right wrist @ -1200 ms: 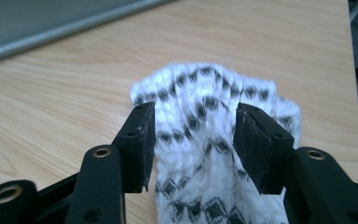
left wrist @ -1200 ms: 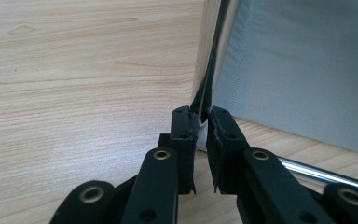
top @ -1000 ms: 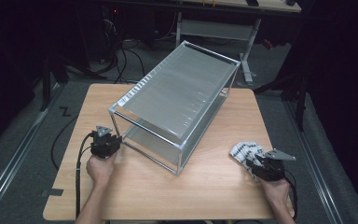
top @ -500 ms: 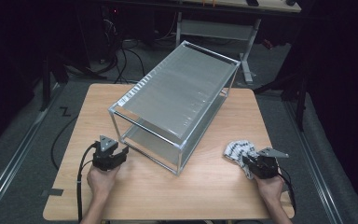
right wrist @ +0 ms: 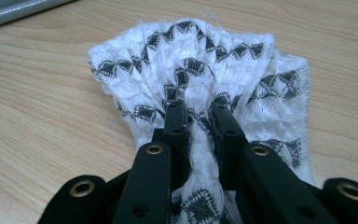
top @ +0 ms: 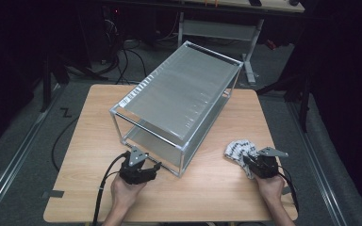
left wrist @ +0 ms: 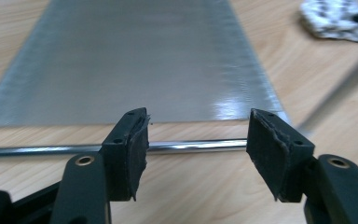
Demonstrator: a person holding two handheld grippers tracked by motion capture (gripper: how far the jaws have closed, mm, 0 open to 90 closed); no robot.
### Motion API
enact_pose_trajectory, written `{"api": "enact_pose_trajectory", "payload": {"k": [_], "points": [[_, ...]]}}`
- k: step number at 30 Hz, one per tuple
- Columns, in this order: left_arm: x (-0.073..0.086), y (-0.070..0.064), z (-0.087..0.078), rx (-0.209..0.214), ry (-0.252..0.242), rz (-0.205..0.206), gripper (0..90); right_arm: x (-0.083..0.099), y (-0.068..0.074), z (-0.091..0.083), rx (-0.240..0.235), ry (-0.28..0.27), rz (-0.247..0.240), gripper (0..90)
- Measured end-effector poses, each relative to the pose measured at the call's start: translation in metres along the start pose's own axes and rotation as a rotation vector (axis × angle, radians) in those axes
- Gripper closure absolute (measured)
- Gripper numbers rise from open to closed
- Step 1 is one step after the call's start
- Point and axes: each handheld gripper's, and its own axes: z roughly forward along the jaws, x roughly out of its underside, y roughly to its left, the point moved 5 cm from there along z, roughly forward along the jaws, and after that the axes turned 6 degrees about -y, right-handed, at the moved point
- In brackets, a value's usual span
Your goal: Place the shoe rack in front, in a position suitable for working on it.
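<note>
Lying bunched on the wooden table [top: 207,188] near its right front corner, the white cloth with dark diamond pattern [right wrist: 191,79] is pinched in the right gripper [right wrist: 198,116], whose jaws are nearly closed on a gathered fold. The cloth spreads forward from this gripper. The metal-framed rack [top: 179,99] stands to its left, long axis diagonal. The left gripper [left wrist: 198,140] is wide apart, empty, just before the rack's lower front rod [left wrist: 51,150].
</note>
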Motion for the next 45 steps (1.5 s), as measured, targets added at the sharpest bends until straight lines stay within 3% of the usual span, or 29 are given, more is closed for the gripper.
{"api": "enact_pose_trajectory", "payload": {"k": [2,4,10,13,16,20,28,35,45], "points": [[0.0,-0.007,0.0,0.015,-0.001,0.009,37.9,0.0,0.0,0.0,0.0,-0.001,-0.004,79.3],[-0.002,-0.018,0.0,0.044,-0.021,-0.01,37.7,0.0,0.0,0.0,0.0,-0.001,-0.004,79.3],[-0.008,-0.042,0.004,0.097,-0.029,0.029,37.7,0.0,0.0,0.001,0.003,0.0,-0.004,79.4],[-0.012,-0.05,0.01,0.11,-0.029,0.052,37.3,0.0,0.0,0.001,0.003,-0.001,-0.003,79.4],[-0.015,-0.056,0.015,0.118,-0.037,0.049,37.1,0.0,0.0,0.001,0.003,-0.001,-0.005,79.4],[-0.022,-0.061,0.02,0.12,-0.049,0.051,39.7,0.0,0.0,0.001,0.002,0.0,-0.007,79.6],[-0.028,-0.066,0.029,0.134,-0.05,0.067,59.6,-0.001,0.0,0.001,-0.002,0.009,-0.009,80.6],[-0.029,-0.066,0.026,0.152,-0.057,0.081,79.6,-0.001,0.001,0.001,0.002,0.017,-0.022,81.5],[-0.025,-0.064,0.021,0.16,-0.054,0.093,80.5,-0.001,0.002,0.0,0.005,0.012,-0.025,81.9]]}}
